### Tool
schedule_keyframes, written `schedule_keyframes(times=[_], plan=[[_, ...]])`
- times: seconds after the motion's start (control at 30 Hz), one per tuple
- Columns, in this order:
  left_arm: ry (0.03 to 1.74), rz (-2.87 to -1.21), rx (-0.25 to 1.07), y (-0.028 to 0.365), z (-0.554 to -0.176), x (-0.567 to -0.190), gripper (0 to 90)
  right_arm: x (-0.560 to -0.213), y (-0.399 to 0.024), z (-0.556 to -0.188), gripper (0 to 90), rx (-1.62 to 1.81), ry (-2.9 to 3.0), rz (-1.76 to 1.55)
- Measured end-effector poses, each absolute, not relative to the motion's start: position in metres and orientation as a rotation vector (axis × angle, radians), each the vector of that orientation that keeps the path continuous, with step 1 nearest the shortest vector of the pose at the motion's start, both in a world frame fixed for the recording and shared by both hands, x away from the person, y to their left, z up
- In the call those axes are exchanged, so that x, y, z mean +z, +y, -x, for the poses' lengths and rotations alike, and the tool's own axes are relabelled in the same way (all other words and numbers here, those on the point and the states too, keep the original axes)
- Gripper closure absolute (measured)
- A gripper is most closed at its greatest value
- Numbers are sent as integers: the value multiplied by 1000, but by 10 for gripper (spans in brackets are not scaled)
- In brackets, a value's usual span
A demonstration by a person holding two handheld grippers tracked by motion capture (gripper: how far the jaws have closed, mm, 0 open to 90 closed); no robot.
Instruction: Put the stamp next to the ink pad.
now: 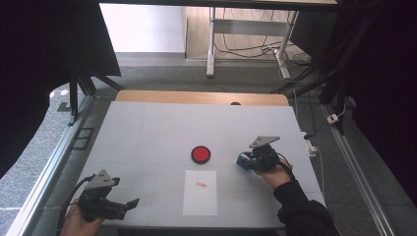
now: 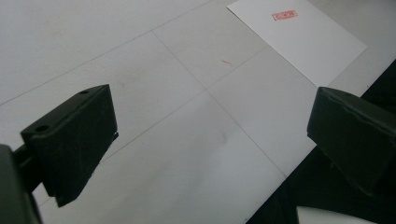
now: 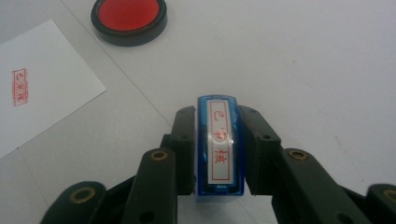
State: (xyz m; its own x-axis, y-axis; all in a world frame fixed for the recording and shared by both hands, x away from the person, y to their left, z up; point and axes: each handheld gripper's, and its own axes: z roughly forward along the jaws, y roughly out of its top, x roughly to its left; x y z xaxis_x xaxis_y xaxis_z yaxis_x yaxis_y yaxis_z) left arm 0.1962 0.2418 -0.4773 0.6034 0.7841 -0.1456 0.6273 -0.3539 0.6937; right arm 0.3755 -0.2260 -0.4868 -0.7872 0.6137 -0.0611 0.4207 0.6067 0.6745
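Right tongs (image 3: 218, 186) clamped on the blue stamp (image 3: 219, 144) from both sides, label up, held low over the bare worktop (image 1: 147, 132) right of the red ink pad (image 1: 200, 154); the sheet (image 1: 200, 192) already bears a red print (image 1: 200, 185), so likely the stamp is being set aside. Left tongs (image 1: 129, 203) wide apart, holding nothing, hand resting at the near left edge.

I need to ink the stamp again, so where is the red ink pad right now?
In the high view the red ink pad sits mid-table, just beyond the sheet of paper and left of the right gripper, which holds the blue stamp.
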Motion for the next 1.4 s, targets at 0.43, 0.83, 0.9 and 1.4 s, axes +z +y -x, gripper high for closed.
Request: schedule_keyframes(times=[0.43,0.83,0.9,1.4], plan=[[1116,-2088,272,243,-196,-477,18,-478,-226,-373,535,1016,2499,-876],[1113,-2084,267,243,-196,-477,18,-462,-220,-363,377,1081,2495,-887],[1112,-2086,267,243,-196,-477,19,-460,-220,-360,351,1099,2491,-901],[1112,-2085,268,243,-196,-477,18,-447,-222,-337,176,1159,2450,-934]])
